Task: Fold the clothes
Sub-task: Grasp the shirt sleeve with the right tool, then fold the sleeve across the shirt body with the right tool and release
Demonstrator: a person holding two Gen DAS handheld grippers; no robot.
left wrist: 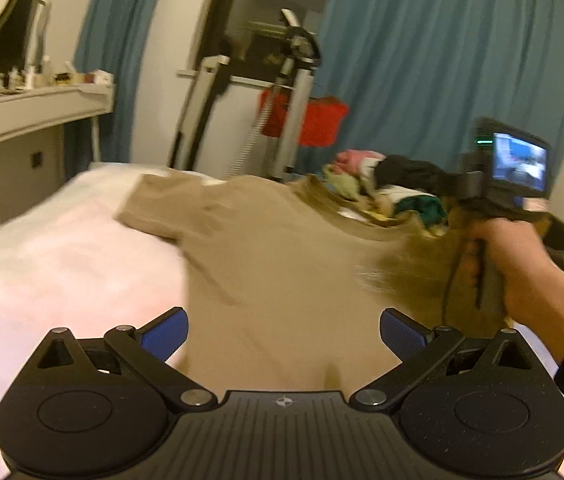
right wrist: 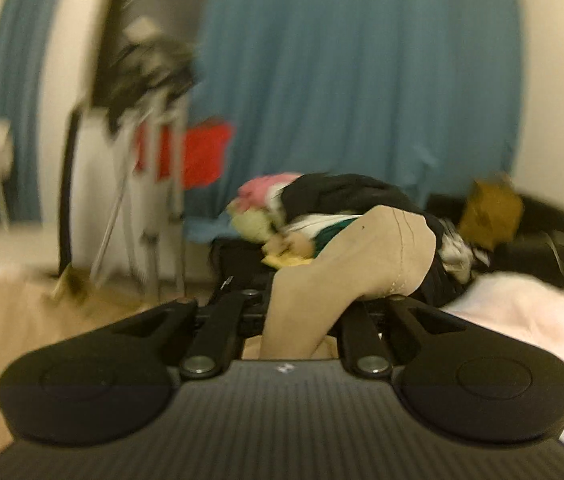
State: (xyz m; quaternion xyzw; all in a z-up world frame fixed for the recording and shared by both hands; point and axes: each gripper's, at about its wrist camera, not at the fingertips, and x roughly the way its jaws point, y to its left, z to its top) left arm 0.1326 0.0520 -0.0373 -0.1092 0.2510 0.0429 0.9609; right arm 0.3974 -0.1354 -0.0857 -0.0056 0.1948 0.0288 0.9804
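I've got the white bed (left wrist: 42,260) filling the lower view, and the tan shirt (left wrist: 266,248) spread across it, one sleeve flung out to the left. Behind it, the heap of mixed clothes (right wrist: 322,208) sits at the far edge. My left gripper (left wrist: 284,332) hovers over the shirt, blue pads spread wide, nothing in them. My right gripper (right wrist: 306,312) is clamped on a bunched fold of that tan fabric.

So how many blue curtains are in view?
2. One curtain hangs left of the dark window, beside the dresser. The other curtain hangs right of it, behind the clothes pile. None looks hidden.
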